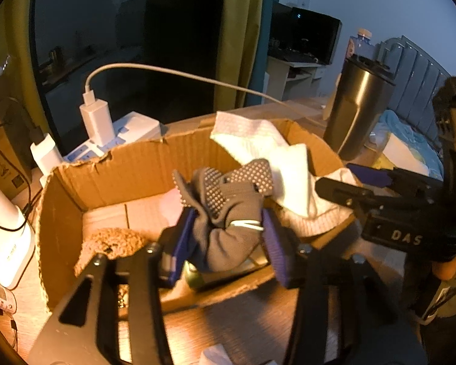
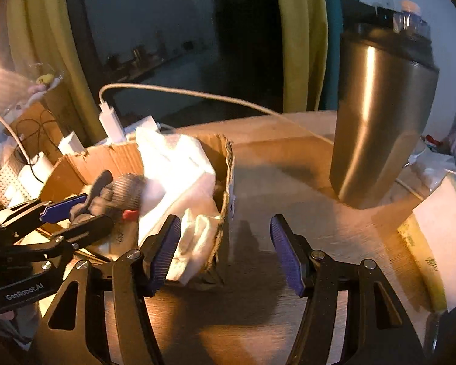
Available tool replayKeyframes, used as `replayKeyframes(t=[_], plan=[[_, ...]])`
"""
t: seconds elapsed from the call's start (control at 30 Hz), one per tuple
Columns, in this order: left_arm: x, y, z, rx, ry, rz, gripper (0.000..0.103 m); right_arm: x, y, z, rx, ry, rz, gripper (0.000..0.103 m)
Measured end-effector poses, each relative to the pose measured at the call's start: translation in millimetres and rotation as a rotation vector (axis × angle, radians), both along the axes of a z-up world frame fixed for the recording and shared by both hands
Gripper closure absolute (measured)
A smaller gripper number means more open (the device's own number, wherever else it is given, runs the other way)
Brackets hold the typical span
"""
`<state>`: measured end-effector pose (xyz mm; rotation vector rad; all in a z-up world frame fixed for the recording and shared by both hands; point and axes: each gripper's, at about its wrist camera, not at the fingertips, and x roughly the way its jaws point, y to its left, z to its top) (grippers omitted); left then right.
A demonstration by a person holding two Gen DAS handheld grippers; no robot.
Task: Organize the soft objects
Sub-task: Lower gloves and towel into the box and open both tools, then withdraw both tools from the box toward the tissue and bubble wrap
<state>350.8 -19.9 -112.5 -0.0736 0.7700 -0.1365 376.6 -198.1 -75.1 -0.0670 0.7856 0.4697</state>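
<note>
While the left tongs (image 1: 228,231) sit over the cardboard box (image 1: 130,164) at the counter's (image 2: 288,182) left edge, a grey dotted glove (image 1: 228,213) bunches between their pads (actual pressure unclear). Right tongs (image 2: 225,252) gape empty beside the box's right wall; white cloths (image 2: 179,176) piled inside.

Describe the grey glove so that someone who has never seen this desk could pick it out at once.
Find the open cardboard box on the wooden desk. Over its near edge, between the left gripper's blue pads, hangs the grey glove. Rows of pale grip dots set it apart from the white cloth beside it.
</note>
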Motion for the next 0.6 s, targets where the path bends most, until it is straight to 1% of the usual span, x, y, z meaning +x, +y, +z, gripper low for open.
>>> replayKeyframes(t=[0.03, 0.1, 0.13, 0.27, 0.6], plan=[[-1, 0, 2, -0.003, -0.007, 0.0, 0.047, -2, 0, 3, 0.002, -0.01, 0.002, 0.039], [-4, 0, 7, -0.006, -0.024, -0.001, 0.037, -7, 0, 9, 0.004, -0.031, 0.003, 0.039], [-6, 0, 10, -0.005, -0.031, -0.002, 0.035, -10, 2, 12, 0.006, -0.04, 0.003, 0.039], [-14, -1, 18, -0.005, -0.054, -0.006, 0.034, -22, 2, 23, 0.013, -0.068, 0.004, 0.039], [-47, 9, 44, -0.007, -0.125, 0.026, 0.033, -62, -6, 49, 0.017, -0.134, 0.009, 0.039]])
